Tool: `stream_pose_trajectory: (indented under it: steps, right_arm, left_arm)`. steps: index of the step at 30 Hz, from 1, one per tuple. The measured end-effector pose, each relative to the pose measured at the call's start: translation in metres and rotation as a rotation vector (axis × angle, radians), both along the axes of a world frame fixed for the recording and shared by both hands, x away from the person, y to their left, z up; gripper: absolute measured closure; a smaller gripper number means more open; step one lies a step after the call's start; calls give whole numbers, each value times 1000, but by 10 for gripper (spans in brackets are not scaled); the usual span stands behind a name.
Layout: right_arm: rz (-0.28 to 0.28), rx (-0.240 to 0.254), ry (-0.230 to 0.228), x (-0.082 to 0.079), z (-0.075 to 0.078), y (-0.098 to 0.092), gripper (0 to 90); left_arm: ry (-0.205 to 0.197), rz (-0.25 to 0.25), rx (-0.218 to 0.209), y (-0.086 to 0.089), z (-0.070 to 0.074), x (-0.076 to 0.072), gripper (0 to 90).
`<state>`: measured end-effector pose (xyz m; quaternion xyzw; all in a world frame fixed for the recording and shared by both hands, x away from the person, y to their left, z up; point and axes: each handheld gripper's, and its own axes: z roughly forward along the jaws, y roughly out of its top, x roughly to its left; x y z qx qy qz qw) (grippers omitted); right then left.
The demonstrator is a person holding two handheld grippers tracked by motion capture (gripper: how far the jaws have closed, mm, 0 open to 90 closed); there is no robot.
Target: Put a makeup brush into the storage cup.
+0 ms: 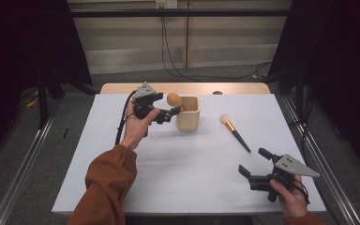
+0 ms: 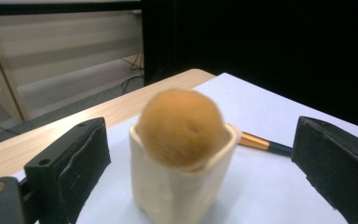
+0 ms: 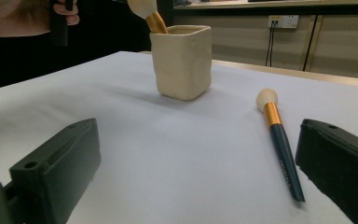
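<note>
A cream square cup (image 1: pixel 190 117) (image 2: pixel 177 191) (image 3: pixel 182 65) stands on the white table, towards the back. A makeup brush with a round tan head (image 1: pixel 174 99) (image 2: pixel 182 126) (image 3: pixel 144 7) stands in it, head up, leaning to the cup's left rim. My left gripper (image 1: pixel 168 115) (image 2: pixel 204 140) is open just left of the cup; its jaws stand wide on either side and touch nothing. A second brush (image 1: pixel 234 132) (image 3: pixel 279 144) (image 2: pixel 263 143), with a dark handle and a gold ferrule, lies flat to the right of the cup. My right gripper (image 1: pixel 252 161) (image 3: pixel 199 140) is open and empty near the front right, short of that brush.
The white table top (image 1: pixel 178 173) ends at a wooden strip (image 1: pixel 183 88) along its far edge. A small dark object (image 1: pixel 217 93) sits on that strip. Metal rails run along both sides of the table, and cables lie on the floor behind.
</note>
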<state>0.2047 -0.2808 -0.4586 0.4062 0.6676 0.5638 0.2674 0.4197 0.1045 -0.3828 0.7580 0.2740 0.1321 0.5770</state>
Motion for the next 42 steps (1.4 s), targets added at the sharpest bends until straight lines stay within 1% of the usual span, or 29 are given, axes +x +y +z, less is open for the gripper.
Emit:
stream_pose_trajectory:
  steps: [1, 3, 6, 7, 9, 10, 11, 13, 15, 17, 19, 20, 22, 24, 26, 28, 29, 30, 32, 33, 34, 37, 38, 41, 42]
  right_arm:
    - [0, -1, 0, 0, 0, 0, 0]
    - [-1, -3, -3, 0, 0, 0, 0]
    - [-2, -12, -6, 1, 0, 0, 0]
    - [-1, -12, -6, 1, 0, 0, 0]
    - [-2, -14, -7, 1, 0, 0, 0]
    - [-1, -14, -8, 1, 0, 0, 0]
    - [-3, -12, -7, 0, 0, 0, 0]
    - [-5, -7, -7, 1, 0, -1, 0]
    - [-10, -1, 3, 1, 0, -1, 0]
    - [-12, 2, 2, 1, 0, -1, 0]
    - [-12, -1, 2, 1, 0, -1, 0]
    - [-12, -1, 4, 1, 0, -1, 0]
    - [-13, -3, 3, 1, 0, -1, 0]
    - [-13, -8, 2, 1, 0, -2, 0]
    - [-19, -1, 6, 2, 0, -2, 0]
    - [-18, -5, 4, 2, 0, -2, 0]
    - [-18, -6, 4, 2, 0, -2, 0]
    - [-16, -11, 2, 2, 0, -2, 0]
    - [-16, -2, 2, 1, 0, -2, 0]
    - [-15, -2, 1, 1, 0, -2, 0]
    - [-15, -3, -1, 1, 0, -2, 0]
    - [-15, -4, -3, 1, 0, -2, 0]
    - [-16, -5, -2, 1, 0, -2, 0]
    - [-16, -6, -4, 1, 0, -2, 0]
    - [-18, -9, -3, 1, 0, -1, 0]
  left_arm:
    - [-10, 9, 6, 2, 1, -3, 41]
    - [-16, 23, -4, 7, 1, -7, 41]
    - [-27, 50, -6, 12, -2, -14, 42]
    - [-27, 54, -3, 14, -3, -16, 41]
    - [-25, 60, -12, 18, -6, -18, 42]
    - [-36, 63, -13, 20, -7, -19, 42]
    - [-38, 70, -12, 22, -8, -22, 42]
    - [-27, 70, -19, 27, -9, -26, 42]
    - [-25, 67, -31, 31, -9, -31, 38]
    - [-23, 62, -39, 37, -9, -37, 37]
    - [-32, 76, -33, 41, -10, -42, 38]
    - [-35, 71, -35, 43, -11, -47, 37]
    - [-40, 73, -24, 46, -13, -53, 39]
    - [-32, 74, -32, 50, -14, -59, 44]
    - [-40, 78, -23, 53, -16, -64, 42]
    - [-46, 96, -28, 56, -16, -71, 39]
    - [-54, 110, -19, 57, -16, -77, 39]
    - [-60, 111, -13, 58, -16, -80, 37]
    - [-52, 102, -30, 62, -18, -87, 37]
    - [-55, 101, -27, 64, -18, -89, 36]
    - [-60, 109, -21, 67, -19, -92, 37]
    - [-65, 128, -27, 77, -23, -99, 37]
    - [-76, 156, -35, 82, -25, -103, 40]
    - [-60, 155, -49, 90, -28, -109, 44]
    - [-58, 156, -45, 93, -29, -110, 44]
